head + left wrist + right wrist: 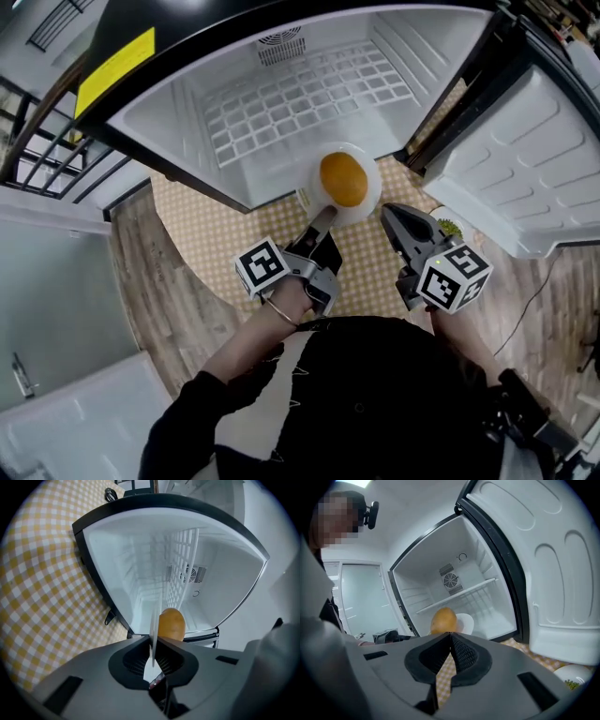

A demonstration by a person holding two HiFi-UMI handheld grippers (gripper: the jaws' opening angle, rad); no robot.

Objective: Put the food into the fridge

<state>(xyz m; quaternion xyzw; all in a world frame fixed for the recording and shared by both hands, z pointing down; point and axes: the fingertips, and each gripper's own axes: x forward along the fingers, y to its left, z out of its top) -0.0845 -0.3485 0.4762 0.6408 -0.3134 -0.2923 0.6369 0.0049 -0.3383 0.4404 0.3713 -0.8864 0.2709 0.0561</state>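
A round yellow-brown food [343, 178] lies on a small white plate [367, 194], held just in front of the open fridge [309, 94]. My left gripper [322, 221] is shut on the plate's near rim. In the left gripper view the plate [153, 625] is edge-on between the jaws, with the food [171, 624] beside it and the fridge's white interior [187, 573] ahead. My right gripper [392, 216] hovers right of the plate, shut with nothing in it. Past its closed jaws, the right gripper view [451, 644] shows the food [443, 619] and plate [466, 623].
The fridge door [525, 159] stands open at the right. A wire shelf [300, 89] spans the fridge. A yellow checked mat [216, 244] covers the floor below. A white dish with green bits [448, 226] sits on it by the door, and is also seen low down [574, 674].
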